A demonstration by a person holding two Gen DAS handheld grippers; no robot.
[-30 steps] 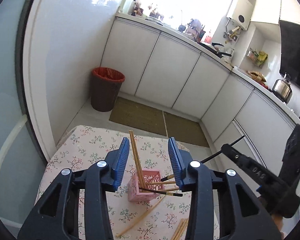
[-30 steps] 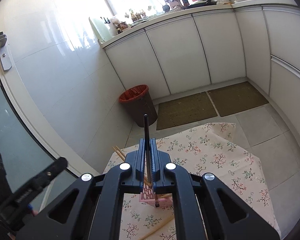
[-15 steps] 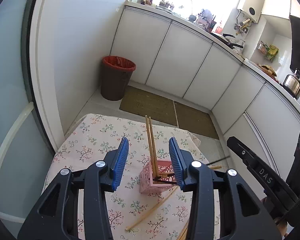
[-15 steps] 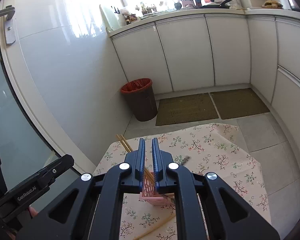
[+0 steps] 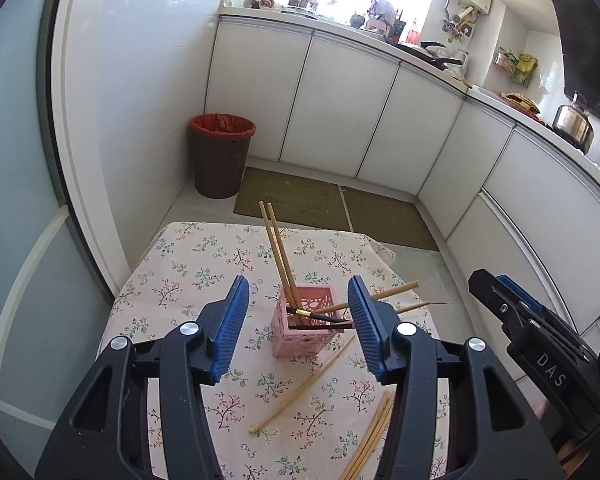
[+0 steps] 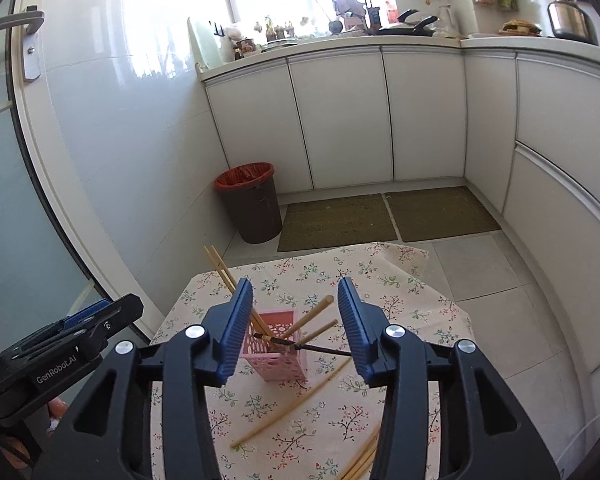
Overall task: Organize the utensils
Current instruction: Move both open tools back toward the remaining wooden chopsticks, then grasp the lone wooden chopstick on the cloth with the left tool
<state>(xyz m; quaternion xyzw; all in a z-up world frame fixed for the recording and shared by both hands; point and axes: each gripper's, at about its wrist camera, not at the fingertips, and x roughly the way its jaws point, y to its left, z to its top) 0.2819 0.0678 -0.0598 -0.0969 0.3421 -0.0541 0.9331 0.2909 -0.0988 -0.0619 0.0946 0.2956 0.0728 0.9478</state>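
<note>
I am now holding right gripper (image 6: 295, 323) wide, black chopstick (image 6: 324, 349) released into pink basket (image 6: 278, 356) | left gripper (image 5: 298, 322) wide, empty | loose chopsticks (image 5: 304, 386) lying on tablecloth (image 5: 204, 264).

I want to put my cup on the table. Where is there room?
The flowery cloth is bare on the far side, behind the pink basket, and along the left edge. It is crowded near the basket's right and front, where loose chopsticks lie.

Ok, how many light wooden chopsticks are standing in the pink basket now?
4. Two stand side by side, leaning toward the far left; two lean out to the right, one upper and one lower. The pink basket may hide more.
</note>
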